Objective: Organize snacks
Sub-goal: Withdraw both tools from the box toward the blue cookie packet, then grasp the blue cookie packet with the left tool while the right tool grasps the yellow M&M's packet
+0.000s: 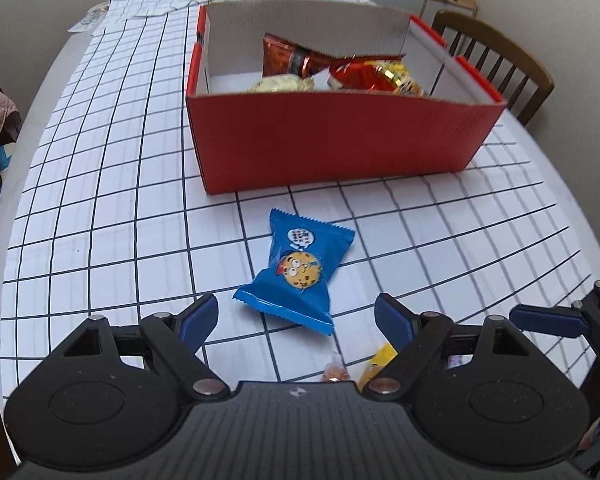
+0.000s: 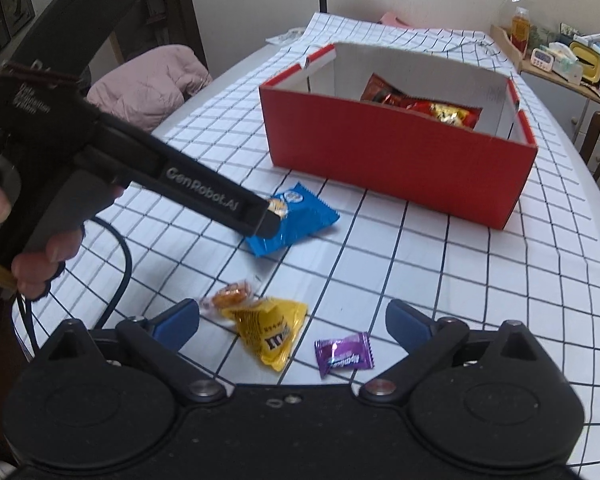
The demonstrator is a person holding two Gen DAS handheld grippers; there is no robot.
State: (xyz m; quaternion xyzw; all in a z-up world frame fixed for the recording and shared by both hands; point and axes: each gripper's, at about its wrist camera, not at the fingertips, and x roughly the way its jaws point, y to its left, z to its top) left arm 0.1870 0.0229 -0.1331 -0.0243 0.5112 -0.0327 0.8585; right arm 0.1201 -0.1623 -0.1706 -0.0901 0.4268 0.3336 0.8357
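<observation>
Both hand-held grippers tilted downward, jaws wide apart, left hand-held gripper [image 1: 296, 312] over blue cookie packet [image 1: 298, 272].

Right gripper [image 2: 292, 320] gapes above yellow packet [image 2: 270, 330], purple candy [image 2: 344, 354] beside it

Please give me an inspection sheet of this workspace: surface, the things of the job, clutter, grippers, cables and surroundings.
Surface: table under a white cloth with a dark grid.
Job's things: red box, open, several snack packs inside; blue cookie pack flat in front of it; yellow candy bag, orange wrapped sweet and purple wrapped candy nearer the table edge.
Clutter: folded cloth behind the box.
Grippers: left gripper open, over the blue cookie pack, holding nothing; right gripper open, over the yellow candy bag, holding nothing.
Cables: dark cable hanging from the left gripper's handle.
Surroundings: wooden chair, pink jacket, crowded shelf, lamp stem.
</observation>
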